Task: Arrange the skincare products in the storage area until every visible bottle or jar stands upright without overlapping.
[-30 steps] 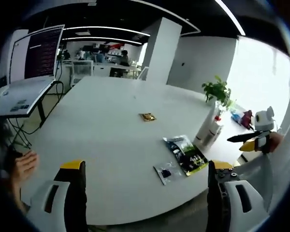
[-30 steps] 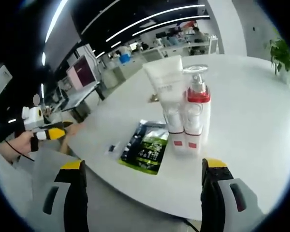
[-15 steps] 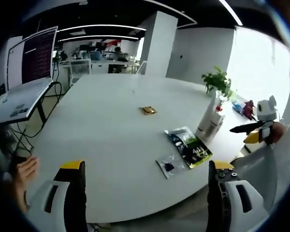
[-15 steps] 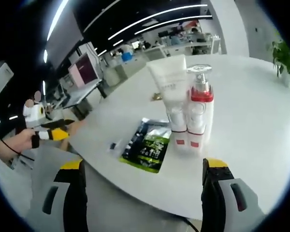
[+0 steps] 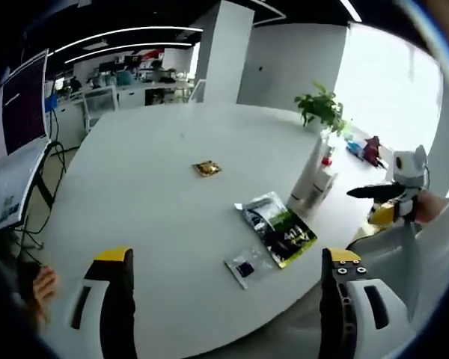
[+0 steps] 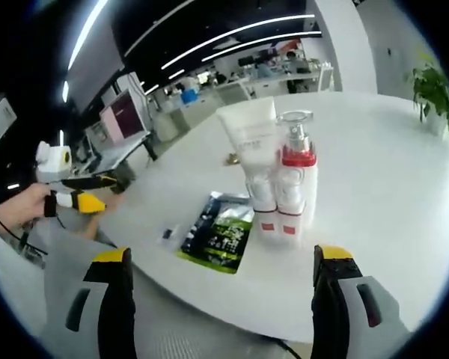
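Wide bare white table (image 5: 135, 187), pump bottle (image 6: 292, 187) touching upright tube (image 6: 253, 161), green sachet (image 6: 218, 238) flat just beside them, small gold packet (image 5: 206, 168) well apart, potted plant (image 5: 319, 112) beyond.

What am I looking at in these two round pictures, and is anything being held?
No robot arm here: a person holds one pair of tongs in each hand, and a fisheye camera rides on each. In the left gripper view, the left tongs rise from the bottom, jaws apart and empty; the right tongs come in from the right. The right gripper view looks along the right tongs, also apart and empty, with the left tongs at its left.

On the white table stand a white tube and a red-collared pump bottle, upright and close together. Beside them lie a green-and-black sachet and a small clear packet. Farther off lie a small gold packet and a potted plant.
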